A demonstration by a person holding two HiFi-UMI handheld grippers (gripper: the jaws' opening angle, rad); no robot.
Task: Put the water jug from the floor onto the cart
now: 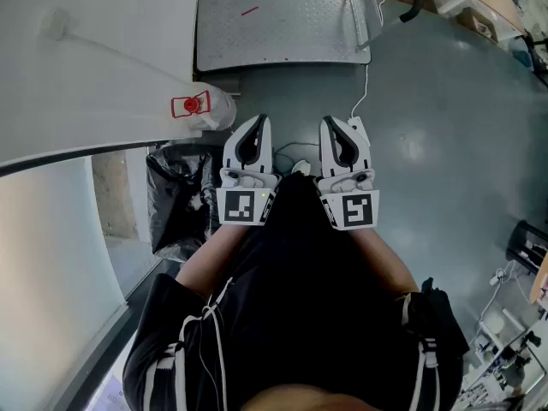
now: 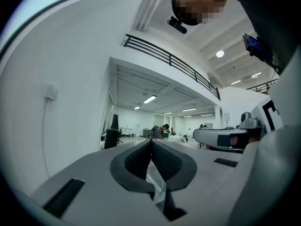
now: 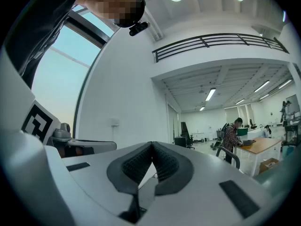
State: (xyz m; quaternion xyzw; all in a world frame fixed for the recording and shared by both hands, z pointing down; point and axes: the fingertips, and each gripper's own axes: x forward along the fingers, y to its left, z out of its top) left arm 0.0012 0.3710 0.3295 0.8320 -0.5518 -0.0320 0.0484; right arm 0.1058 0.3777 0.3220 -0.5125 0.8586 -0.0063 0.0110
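The water jug (image 1: pixel 205 110) is clear, with a red round label. It stands on the grey floor against the white wall, just ahead and left of my left gripper (image 1: pixel 254 125). The cart (image 1: pixel 282 24) is a flat metal platform with a tread pattern, further ahead, its handle (image 1: pixel 364 11) at its right end. My right gripper (image 1: pixel 336 125) is held beside the left one, both level at waist height above the floor. The pads of the left gripper (image 2: pixel 151 142) meet with nothing between them, and those of the right gripper (image 3: pixel 151 146) do the same.
A black bin bag (image 1: pixel 175 199) sits by the wall at my left. A white cable (image 1: pixel 364 92) runs over the floor from the cart. A black case (image 1: pixel 527 242) and loose gear lie at the right edge. A person (image 3: pixel 231 138) stands at a far table.
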